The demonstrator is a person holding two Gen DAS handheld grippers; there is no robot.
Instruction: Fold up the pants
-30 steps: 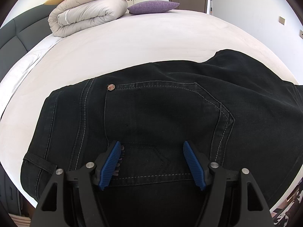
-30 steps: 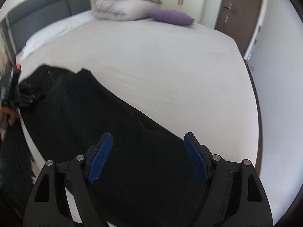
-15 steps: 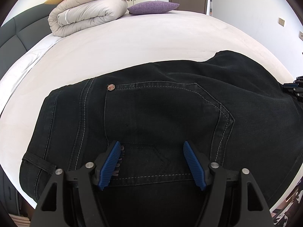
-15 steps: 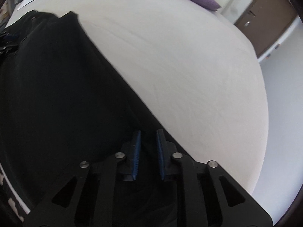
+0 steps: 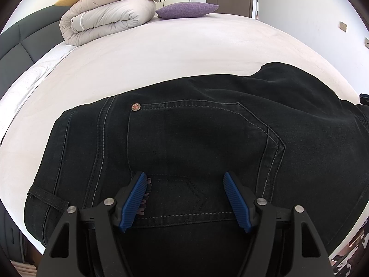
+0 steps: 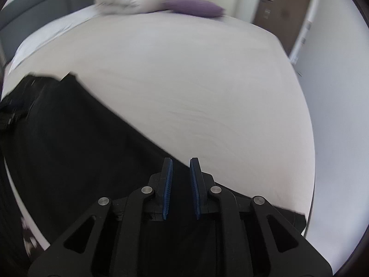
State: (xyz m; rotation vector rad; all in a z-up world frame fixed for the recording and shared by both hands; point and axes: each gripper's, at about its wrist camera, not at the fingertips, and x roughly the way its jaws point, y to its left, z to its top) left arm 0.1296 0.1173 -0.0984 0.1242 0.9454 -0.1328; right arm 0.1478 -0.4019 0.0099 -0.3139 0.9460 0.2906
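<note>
The black denim pants point(image 5: 207, 138) lie flat across the near edge of a white bed point(image 5: 161, 57), back pocket up with pale stitching and a copper rivet point(image 5: 135, 106); the legs point(image 6: 80, 138) stretch away in one dark band.

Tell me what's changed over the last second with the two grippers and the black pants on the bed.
The right gripper came down to the far edge of the pants; its jaws went from wide to nearly closed and are now opening slightly, with dark cloth between them, though a grip can't be confirmed. The left gripper stayed wide open over the back pocket. The pants, duvet and purple pillow stayed put.
</note>
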